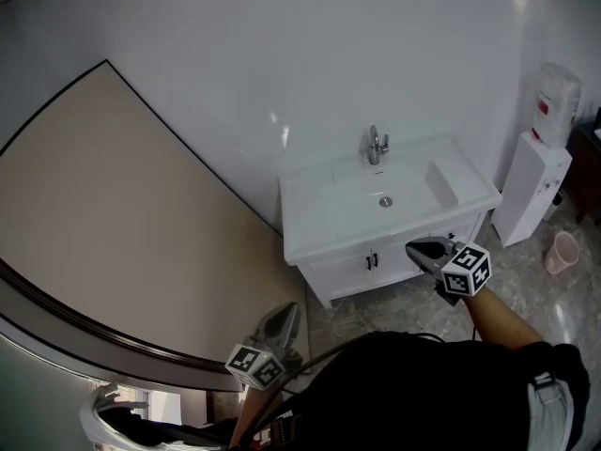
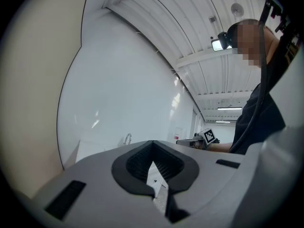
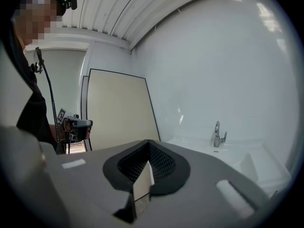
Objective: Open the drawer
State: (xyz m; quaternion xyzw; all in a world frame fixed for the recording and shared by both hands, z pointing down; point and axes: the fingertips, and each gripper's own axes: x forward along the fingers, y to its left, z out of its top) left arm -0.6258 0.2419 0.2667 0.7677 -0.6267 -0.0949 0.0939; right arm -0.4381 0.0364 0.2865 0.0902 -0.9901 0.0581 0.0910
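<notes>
Pressing together on nothing, the fingers [image 3: 164,165] of the right gripper [image 1: 420,248] point toward the white cabinet [image 1: 347,272] under the sink [image 1: 305,195]. They hang in the air, not touching the closed drawer [image 1: 464,227] at the cabinet's right end. The fingers [image 2: 137,163] of the left gripper [image 1: 286,316] are likewise together and empty, low beside the beige board [image 1: 113,214], well apart from the cabinet.

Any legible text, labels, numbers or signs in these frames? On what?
Nothing can be read.
Red label on water bottle: too blurred to read.
Red sign on wall: too small to read.
Marker cubes: square patterns only, no words.
</notes>
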